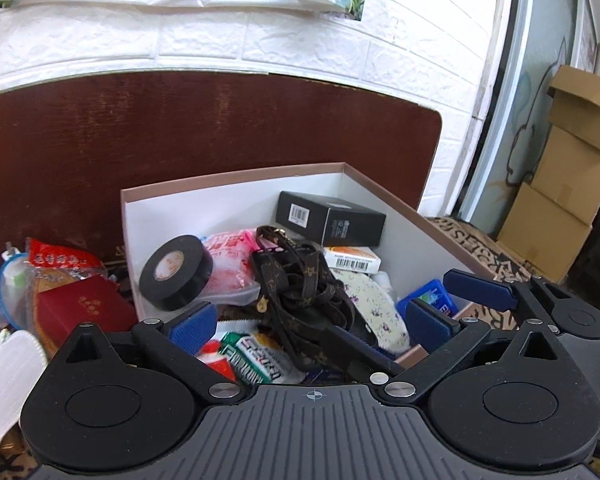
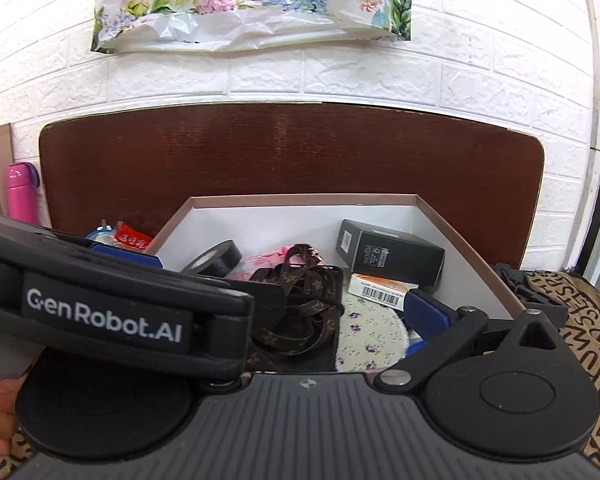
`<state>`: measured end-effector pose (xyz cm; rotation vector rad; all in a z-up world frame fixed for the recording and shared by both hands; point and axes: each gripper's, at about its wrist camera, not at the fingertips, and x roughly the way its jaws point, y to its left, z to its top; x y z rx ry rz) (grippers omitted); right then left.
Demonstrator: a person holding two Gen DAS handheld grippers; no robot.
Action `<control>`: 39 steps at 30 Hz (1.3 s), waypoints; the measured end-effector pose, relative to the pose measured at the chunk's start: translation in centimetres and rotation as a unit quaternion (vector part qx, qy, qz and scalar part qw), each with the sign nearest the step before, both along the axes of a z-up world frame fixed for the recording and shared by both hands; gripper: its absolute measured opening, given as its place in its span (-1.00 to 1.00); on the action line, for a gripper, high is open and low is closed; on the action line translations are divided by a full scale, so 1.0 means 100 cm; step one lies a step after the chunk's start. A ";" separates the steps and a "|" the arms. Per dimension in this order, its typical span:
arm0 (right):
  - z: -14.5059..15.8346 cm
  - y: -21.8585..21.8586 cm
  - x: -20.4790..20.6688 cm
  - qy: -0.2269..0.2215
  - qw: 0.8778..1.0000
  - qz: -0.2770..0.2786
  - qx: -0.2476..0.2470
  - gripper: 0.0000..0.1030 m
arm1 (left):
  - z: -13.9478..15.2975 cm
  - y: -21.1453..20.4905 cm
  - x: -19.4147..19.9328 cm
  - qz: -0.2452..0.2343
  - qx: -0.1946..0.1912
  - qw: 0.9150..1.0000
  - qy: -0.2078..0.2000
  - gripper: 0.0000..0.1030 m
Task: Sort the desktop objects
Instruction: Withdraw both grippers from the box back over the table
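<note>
A pink-rimmed cardboard box (image 1: 236, 200) with white walls holds a black tape roll (image 1: 176, 272), a brown monogram strap (image 1: 300, 292), a black carton (image 1: 332, 220), a barcoded white-and-orange pack (image 1: 352, 260) and a floral round pad (image 1: 376, 308). My left gripper (image 1: 310, 324) hangs wide open over the box's near side, and nothing is pressed between its blue pads. My right gripper (image 2: 308, 312) is also open above the strap (image 2: 300, 304). Its left finger is hidden behind the left gripper's body (image 2: 108, 312). One of the right gripper's fingers (image 1: 478, 290) shows over the box's right wall.
Left of the box lie a red gift box (image 1: 84, 308), a red snack bag (image 1: 60, 260) and a white cloth (image 1: 8, 376). A pink bottle (image 2: 20, 192) stands at the far left. A black buckle (image 2: 532, 292) lies on the patterned tablecloth (image 2: 580, 320). Cardboard cartons (image 1: 568, 176) are stacked at the right.
</note>
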<state>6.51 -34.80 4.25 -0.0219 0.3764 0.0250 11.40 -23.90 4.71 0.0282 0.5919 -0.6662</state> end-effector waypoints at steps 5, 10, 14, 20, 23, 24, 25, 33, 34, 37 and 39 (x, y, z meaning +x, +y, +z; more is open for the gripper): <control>0.007 0.008 -0.012 -0.005 1.000 0.002 0.006 1.00 | 0.010 0.009 -0.016 0.012 0.005 1.000 -0.012 1.00; 0.011 0.017 -0.025 -0.005 1.000 0.013 0.014 1.00 | 0.015 0.023 -0.032 0.019 0.003 1.000 -0.006 1.00; 0.010 0.031 -0.034 0.003 1.000 0.025 0.015 1.00 | 0.016 0.035 -0.045 0.029 0.012 0.999 -0.003 1.00; 0.006 0.051 -0.048 0.015 0.998 0.048 0.023 1.00 | 0.012 0.058 -0.062 0.069 0.022 0.997 0.005 1.00; 0.002 0.060 -0.055 0.022 0.997 0.061 0.032 1.00 | 0.007 0.072 -0.067 0.071 0.019 0.997 0.017 1.00; 0.001 0.063 -0.057 0.025 0.997 0.065 0.035 1.00 | 0.006 0.077 -0.069 0.079 0.020 0.996 0.019 1.00; 0.000 0.066 -0.059 0.027 0.997 0.069 0.037 1.00 | 0.004 0.081 -0.071 0.088 0.023 0.996 0.019 1.00; -0.012 0.098 -0.069 0.053 0.991 0.112 0.052 1.00 | -0.010 0.116 -0.079 0.134 0.050 0.989 0.036 1.00; -0.013 0.102 -0.071 0.056 0.990 0.116 0.053 1.00 | -0.012 0.121 -0.079 0.135 0.048 0.989 0.042 1.00; -0.017 0.115 -0.074 0.067 0.988 0.129 0.047 1.00 | -0.017 0.135 -0.079 0.135 0.051 0.988 0.049 1.00; -0.020 0.122 -0.074 0.073 0.987 0.137 0.046 1.00 | -0.021 0.144 -0.079 0.149 0.060 0.986 0.050 1.00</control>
